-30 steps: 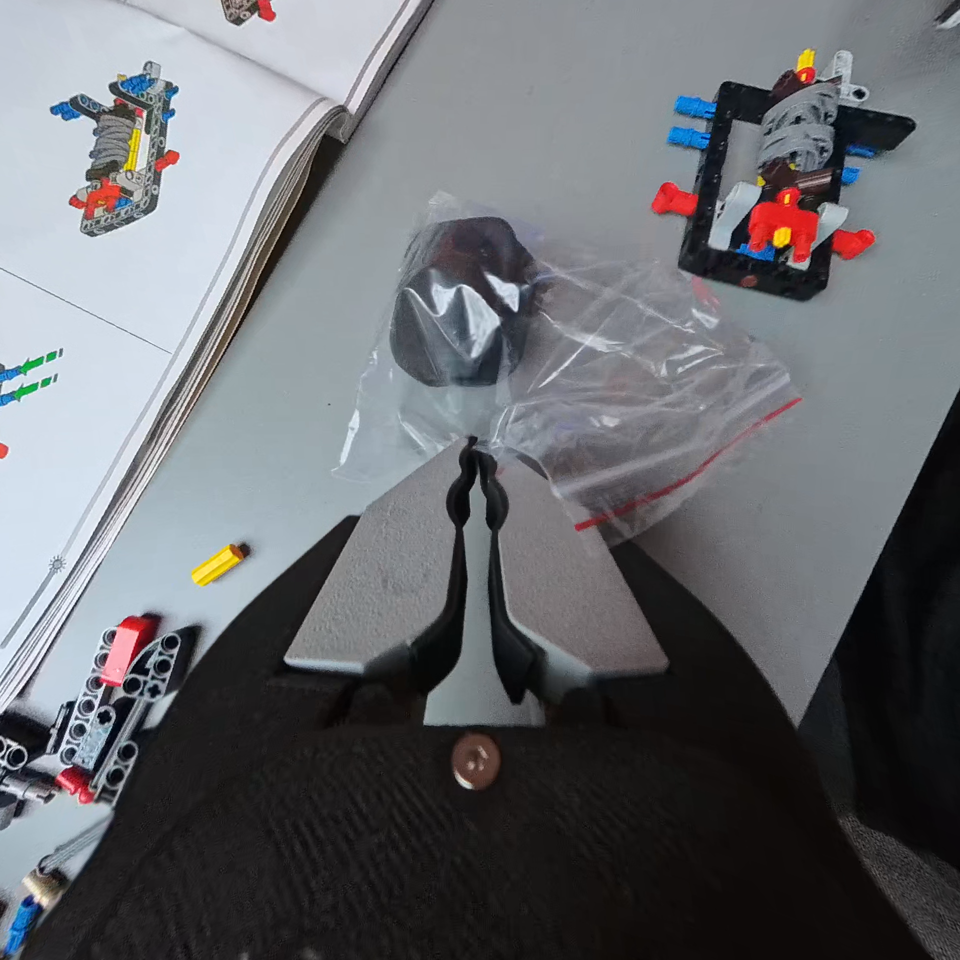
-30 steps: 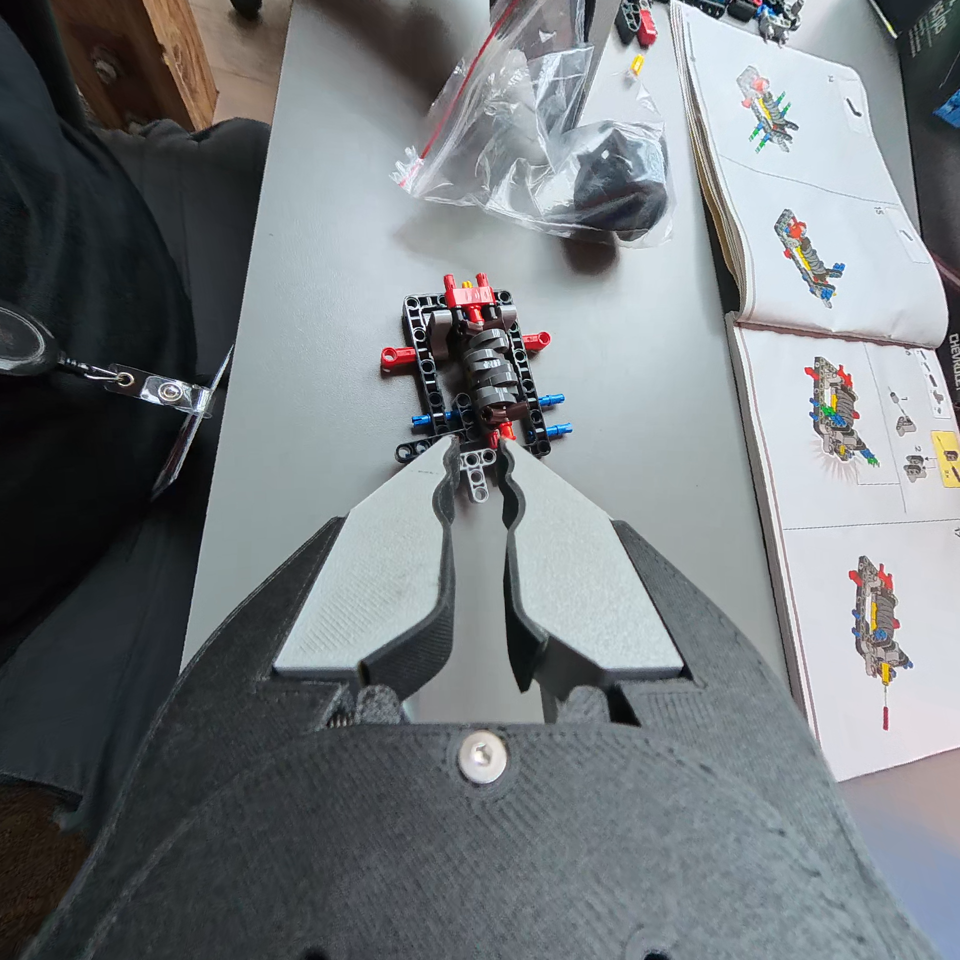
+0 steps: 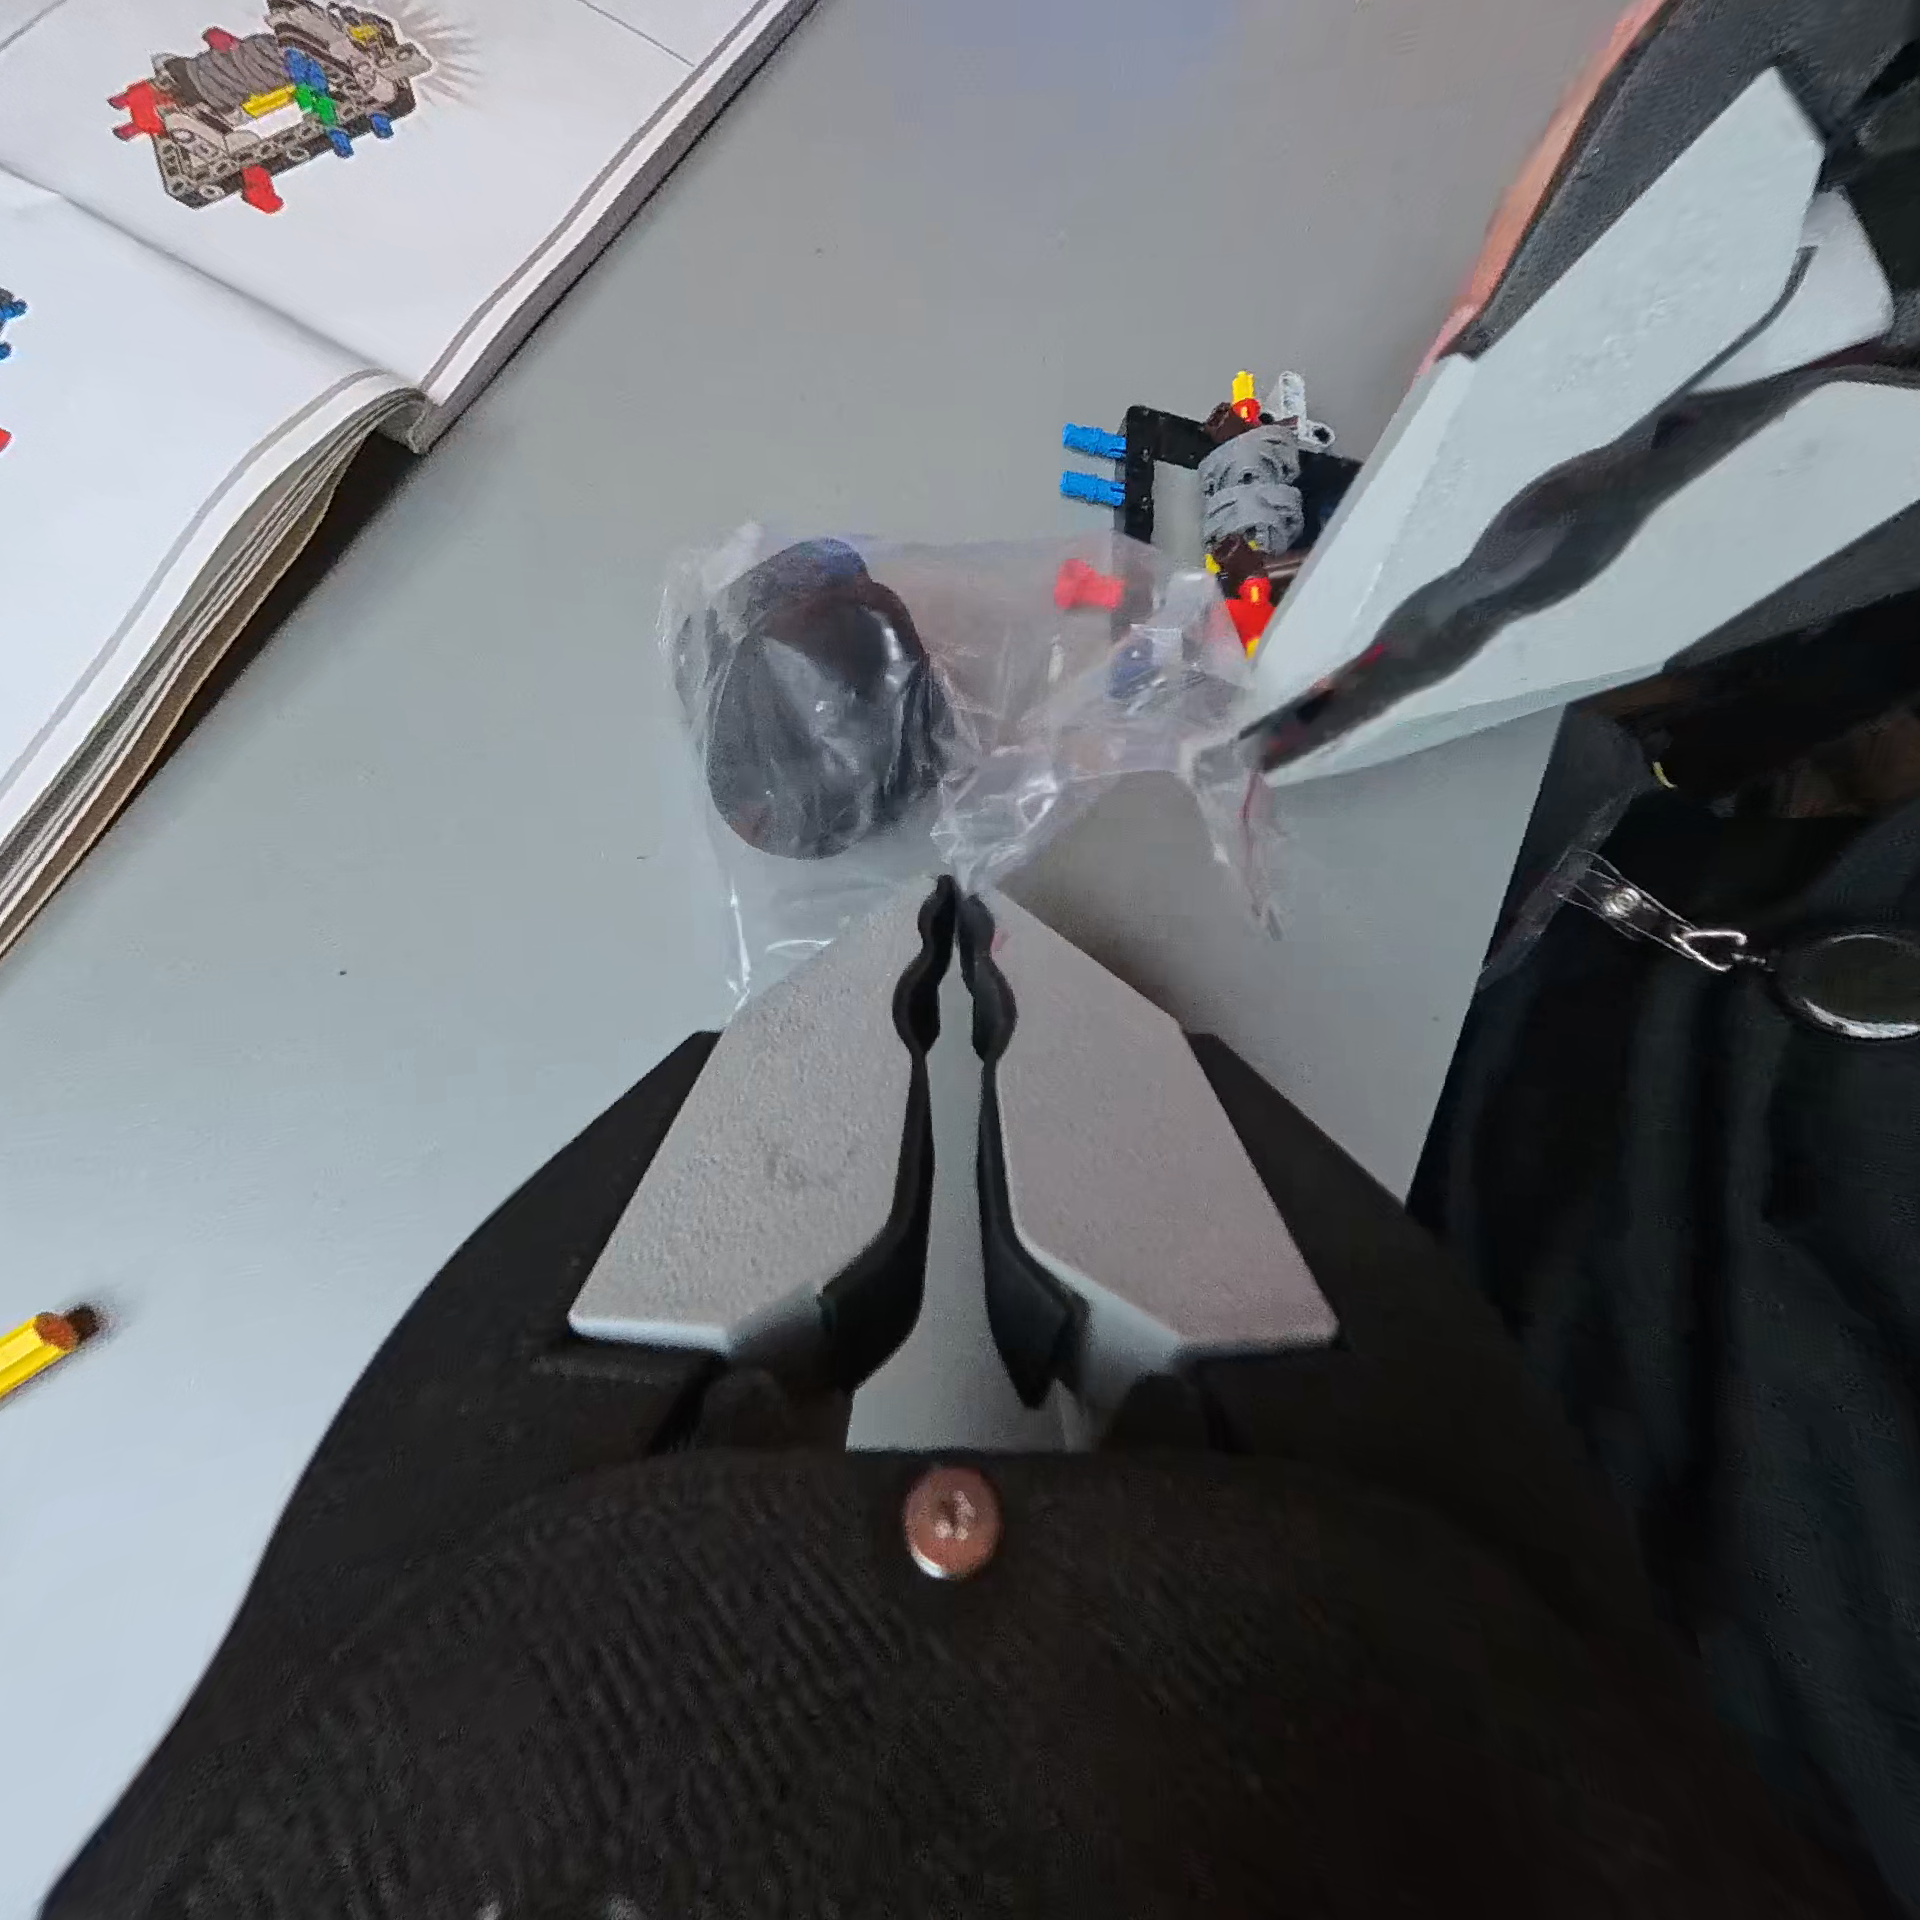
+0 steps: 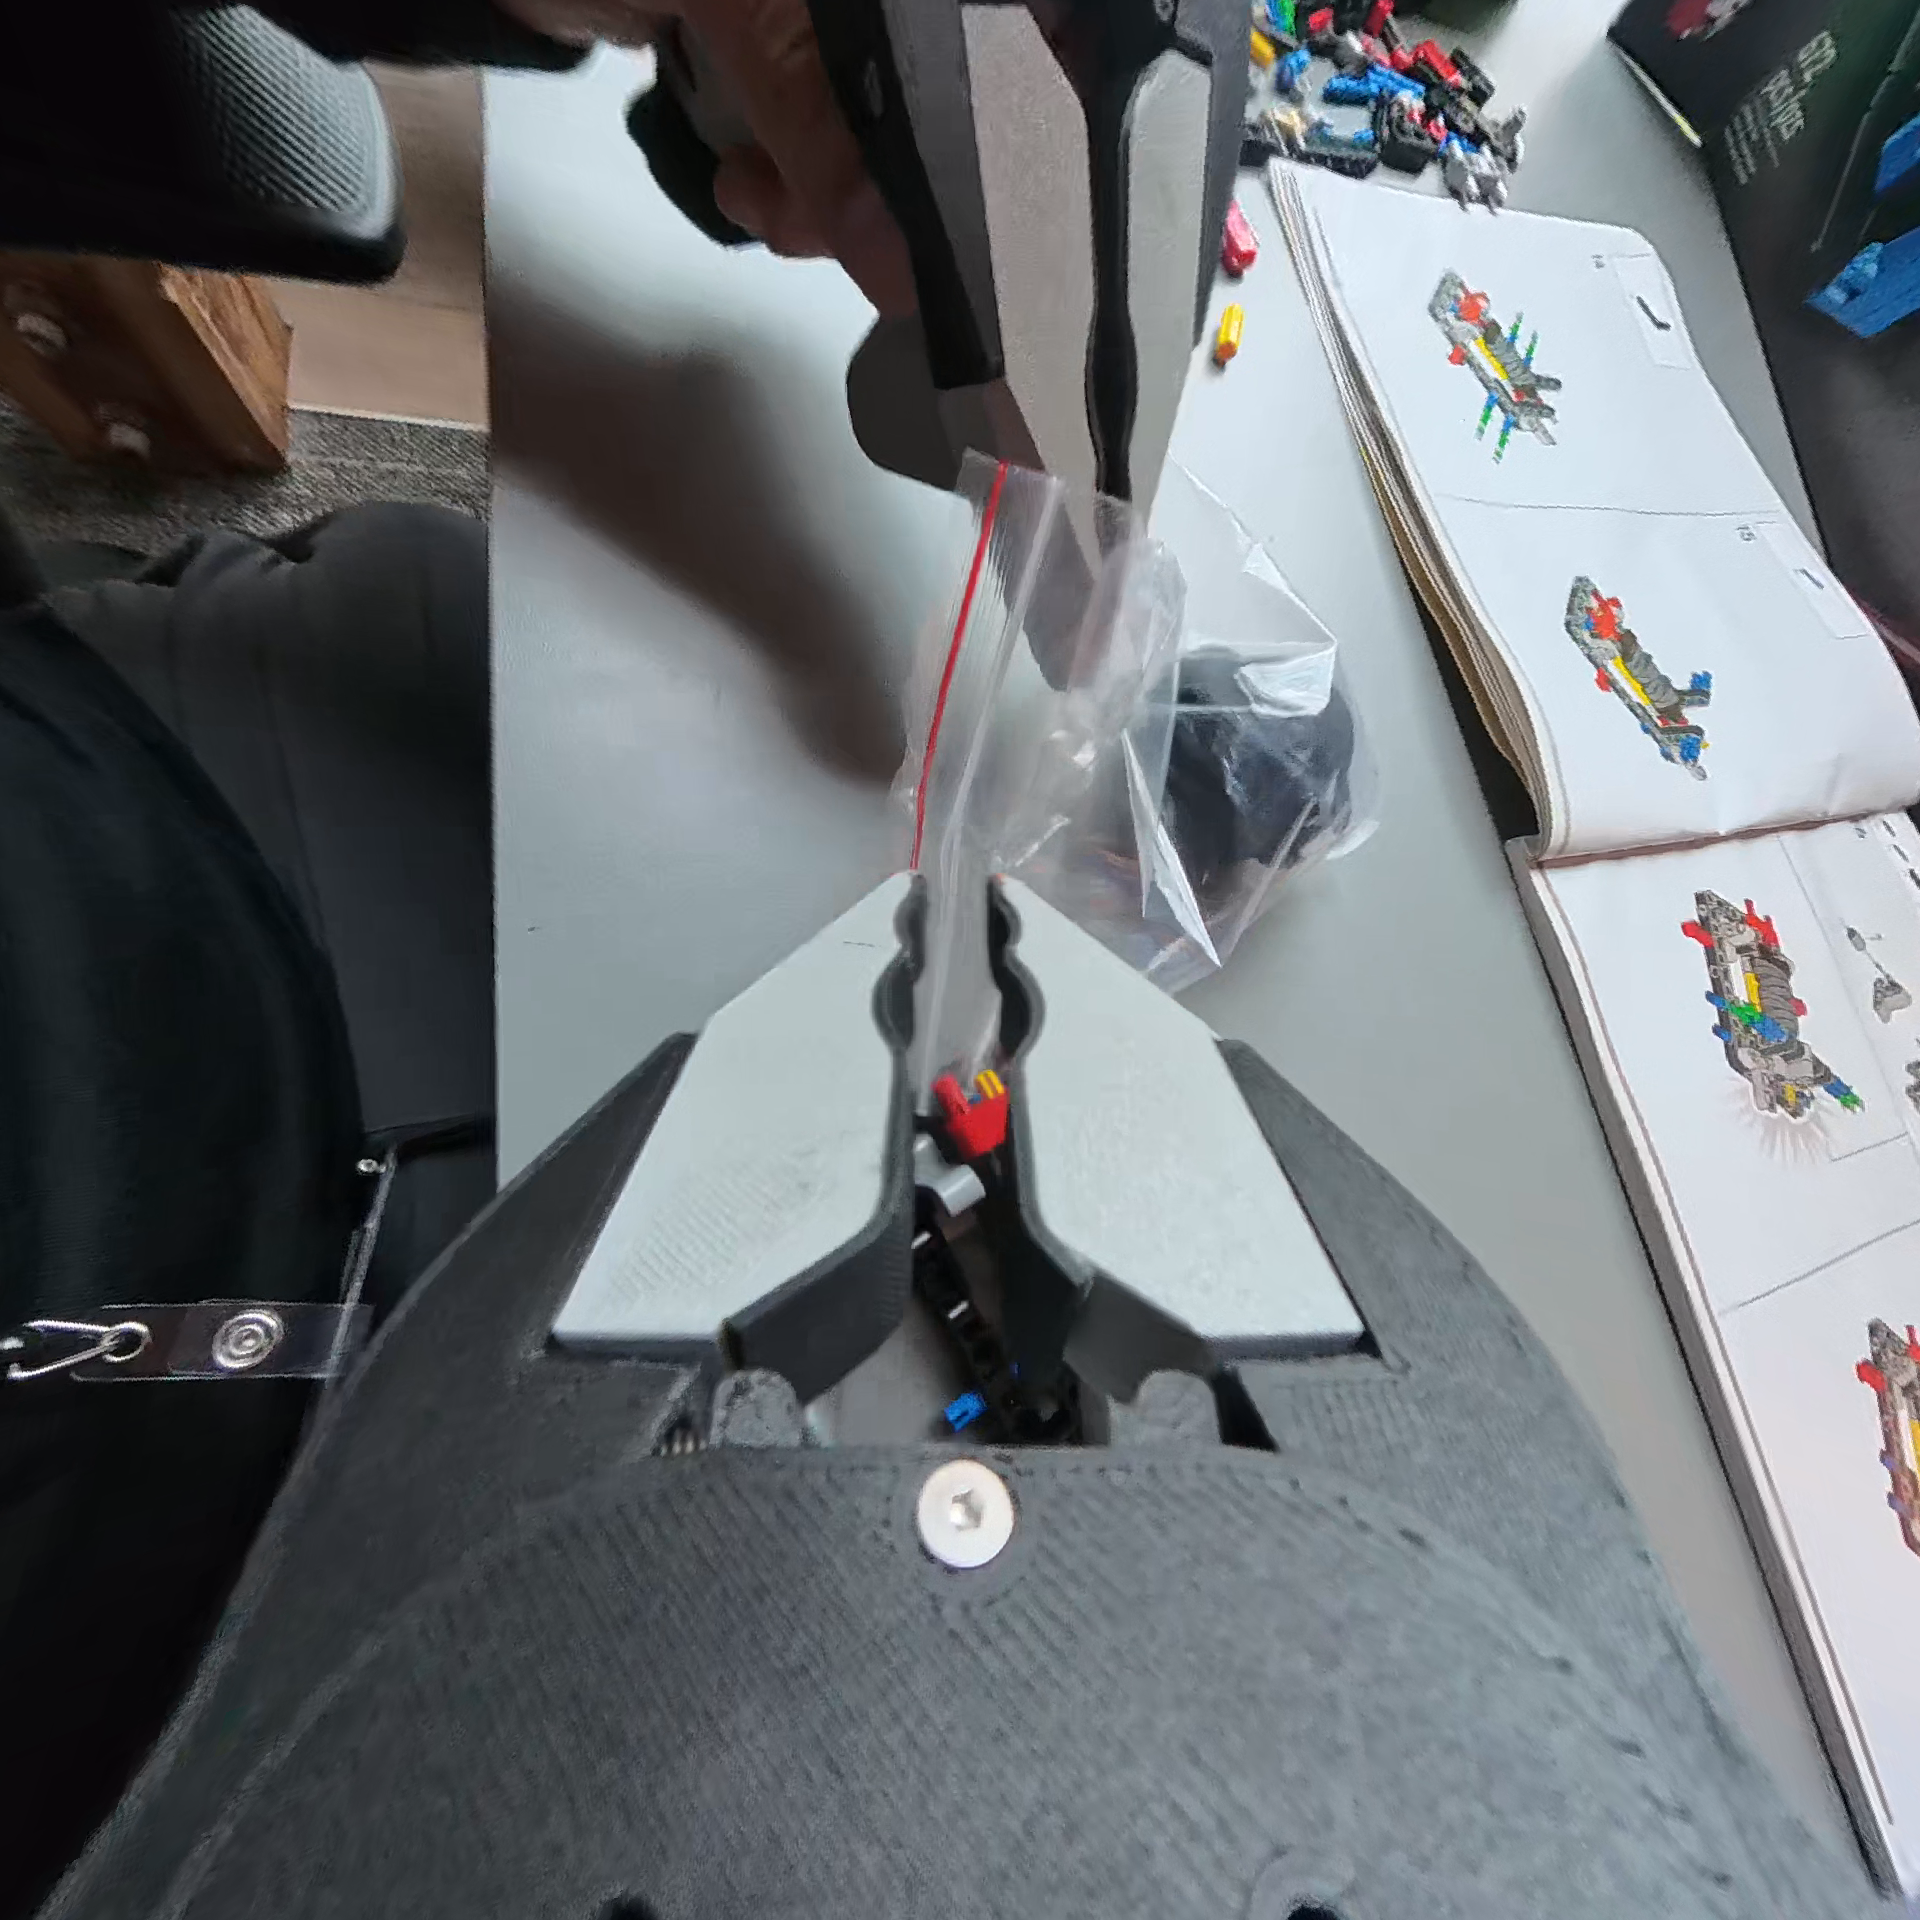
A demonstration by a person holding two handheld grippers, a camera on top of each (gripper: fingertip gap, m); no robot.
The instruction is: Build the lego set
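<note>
A clear zip bag [image 3: 1081,717] with a red strip holds black tyres [image 3: 821,707] and is held up between both grippers over the grey table [image 3: 416,1039]. My left gripper [image 3: 958,899] is shut on one edge of the bag. My right gripper [image 3: 1262,743] comes in from the right and is shut on the zip edge. In the right wrist view the zip strip [image 4: 961,665] runs between my right gripper's [image 4: 956,894] fingers, and the left gripper [image 4: 1101,483] grips the bag from above. The black-framed lego assembly [image 3: 1226,488] lies behind the bag and shows under the right fingers [image 4: 966,1122].
An open instruction booklet [image 3: 260,312] lies along one side of the table [image 4: 1610,571]. A yellow piece [image 3: 42,1345] lies loose on the table. A pile of loose parts [image 4: 1382,94] and a dark box [image 4: 1818,125] sit at the far end. A person in dark clothing [image 4: 156,935] is at the table edge. The grippers' ends are close to 6 centimetres from one another.
My right gripper left the lego assembly, moved to the bag and closed on its zip edge. My left gripper kept its hold and the bag has risen and bunched up between the two.
</note>
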